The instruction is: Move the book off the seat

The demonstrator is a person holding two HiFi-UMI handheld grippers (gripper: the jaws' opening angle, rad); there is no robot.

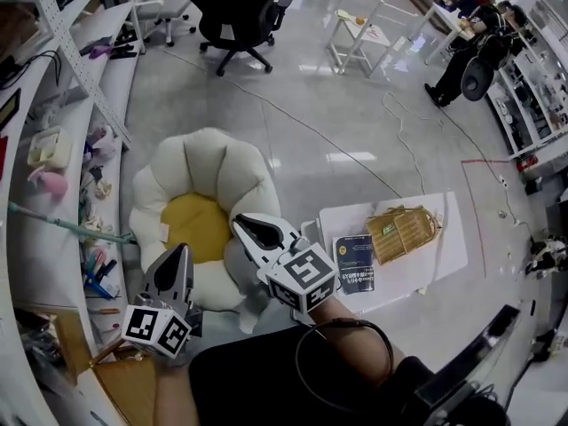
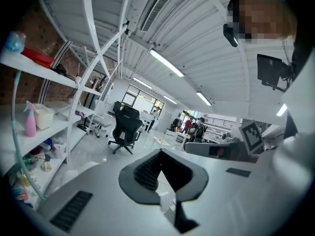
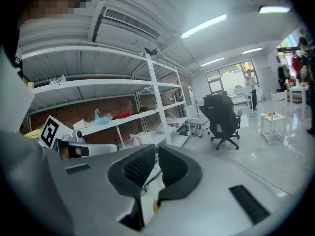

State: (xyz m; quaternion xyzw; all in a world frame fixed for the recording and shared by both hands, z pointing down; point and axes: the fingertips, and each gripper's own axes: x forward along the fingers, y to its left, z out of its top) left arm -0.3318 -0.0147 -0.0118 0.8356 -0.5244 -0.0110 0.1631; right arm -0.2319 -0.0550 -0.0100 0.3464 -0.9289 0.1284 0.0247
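Observation:
The dark blue book (image 1: 355, 263) lies flat on a low white table (image 1: 444, 242), to the right of the seat. The seat (image 1: 206, 177) is a white flower-shaped cushion with a yellow centre (image 1: 195, 224), and nothing lies on it. My left gripper (image 1: 183, 252) is raised near the seat's front edge, jaws shut and empty. My right gripper (image 1: 243, 224) is held over the seat's right front petal, its jaws together with only a slit between them and nothing in it. In the gripper views both the left gripper (image 2: 160, 152) and the right gripper (image 3: 156, 150) point out into the room.
A woven straw bag (image 1: 404, 231) lies on the table beside the book. White shelving (image 1: 53, 149) with bottles and tools runs along the left. A black office chair (image 1: 235, 11), a small white side table (image 1: 359, 34) and a floor cable (image 1: 293, 118) lie farther off. People stand at the back right.

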